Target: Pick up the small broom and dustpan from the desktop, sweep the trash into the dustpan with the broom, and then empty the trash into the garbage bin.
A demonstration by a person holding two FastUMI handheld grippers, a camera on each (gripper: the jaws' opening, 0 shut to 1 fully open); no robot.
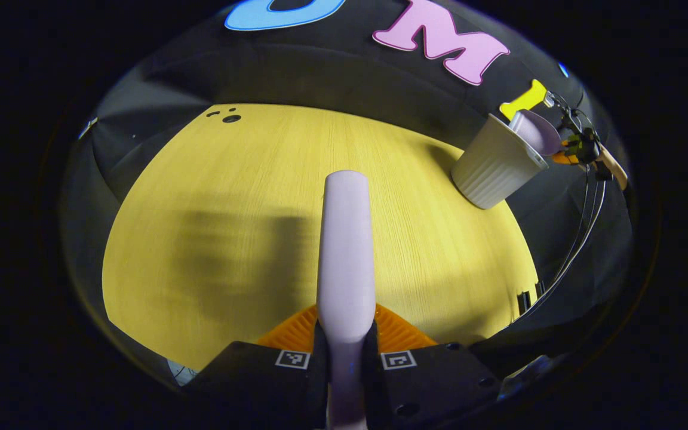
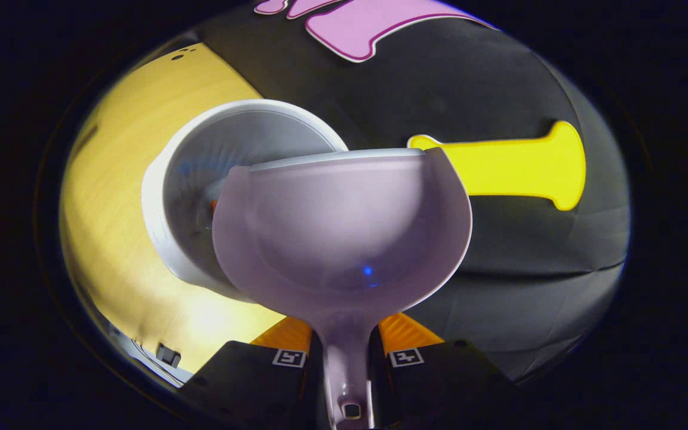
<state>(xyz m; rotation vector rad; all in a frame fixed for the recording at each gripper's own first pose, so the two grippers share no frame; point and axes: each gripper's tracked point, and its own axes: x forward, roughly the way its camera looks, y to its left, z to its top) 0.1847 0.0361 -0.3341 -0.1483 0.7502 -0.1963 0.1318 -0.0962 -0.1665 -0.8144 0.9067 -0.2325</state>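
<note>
My left gripper point(image 1: 345, 335) is shut on the pale lilac broom point(image 1: 344, 251). Its smooth rounded shaft points forward above the yellow wooden desktop point(image 1: 212, 239), and no bristles show. At the far right of the left gripper view the white ribbed garbage bin point(image 1: 496, 164) stands at the table's edge, with the lilac dustpan point(image 1: 535, 131) tipped over its mouth. In the right gripper view my right gripper point(image 2: 344, 343) is shut on the dustpan's handle. The dustpan point(image 2: 344, 233) hangs over the rim of the bin point(image 2: 177, 179), its front edge overlapping the opening. A small orange bit lies inside the bin.
The bin sits near the desktop's far right edge, close to the black cloth wall point(image 1: 332, 71). Cables point(image 1: 583, 239) hang past the table's right side. A few dark dots point(image 1: 230, 117) mark the table's far left corner.
</note>
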